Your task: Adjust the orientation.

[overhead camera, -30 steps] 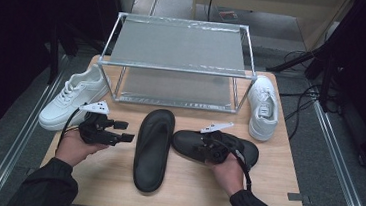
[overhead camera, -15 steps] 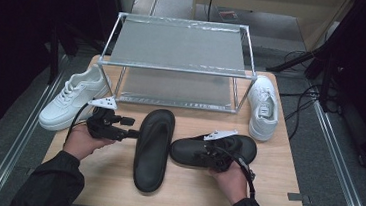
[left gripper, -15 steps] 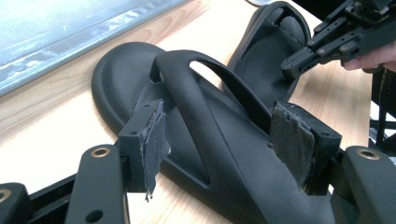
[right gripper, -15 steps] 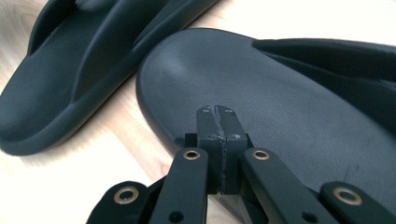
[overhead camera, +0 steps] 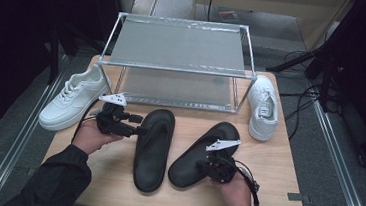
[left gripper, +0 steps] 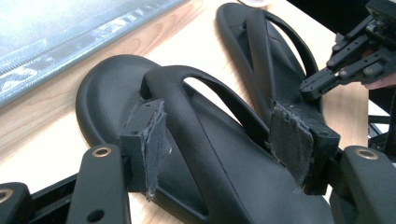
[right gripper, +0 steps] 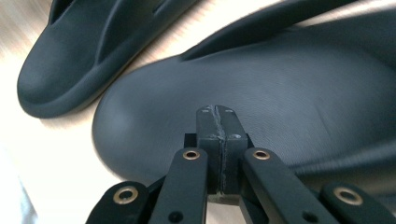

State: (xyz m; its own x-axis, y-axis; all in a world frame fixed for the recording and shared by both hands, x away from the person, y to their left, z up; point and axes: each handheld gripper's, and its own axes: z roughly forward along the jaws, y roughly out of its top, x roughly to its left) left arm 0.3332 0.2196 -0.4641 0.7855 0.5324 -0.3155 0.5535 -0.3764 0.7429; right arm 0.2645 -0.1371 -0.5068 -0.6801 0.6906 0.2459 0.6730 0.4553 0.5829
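Left gripper (left gripper: 217, 140) spread wide, worn grey pads either side of the left sandal (overhead camera: 153, 148) strap, no clamp visible. Right gripper (right gripper: 218, 140) pressed fully together, empty, over the heel of the right sandal (overhead camera: 202, 154). Left sandal running 6 to 12, toe toward the metal rack (overhead camera: 174, 62); right sandal angled toward 1. Both matte black, smooth, moulded, on the wooden table (overhead camera: 281, 167). White sneakers at 9 (overhead camera: 73, 102) and 3 (overhead camera: 263, 106).
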